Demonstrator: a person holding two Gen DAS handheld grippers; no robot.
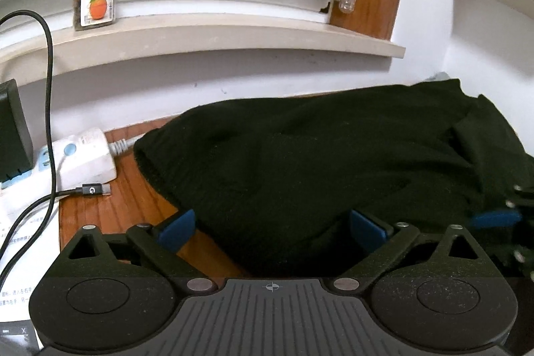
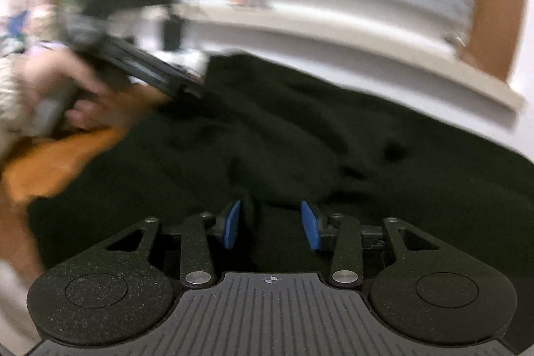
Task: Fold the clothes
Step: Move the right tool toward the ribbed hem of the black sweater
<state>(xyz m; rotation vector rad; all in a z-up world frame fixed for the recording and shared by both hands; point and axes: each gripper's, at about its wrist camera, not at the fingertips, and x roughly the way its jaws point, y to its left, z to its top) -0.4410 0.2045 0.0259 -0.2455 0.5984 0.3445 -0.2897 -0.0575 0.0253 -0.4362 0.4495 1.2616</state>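
Across the lower centre of both views a black garment (image 1: pixel 317 162) lies rumpled on the wooden desk (image 1: pixel 126 199); left gripper (image 1: pixel 272 227) gapes wide over its near edge, right gripper (image 2: pixel 271 224) partly open, apparently ready to pinch cloth

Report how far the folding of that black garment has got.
Done: the black garment lies on the wooden desk, still a rumpled heap, no tidy fold visible. In hand: nothing gripped yet; the left gripper is open at the garment's near edge, the right gripper open over the cloth. Left: grasping an edge and making every fold.
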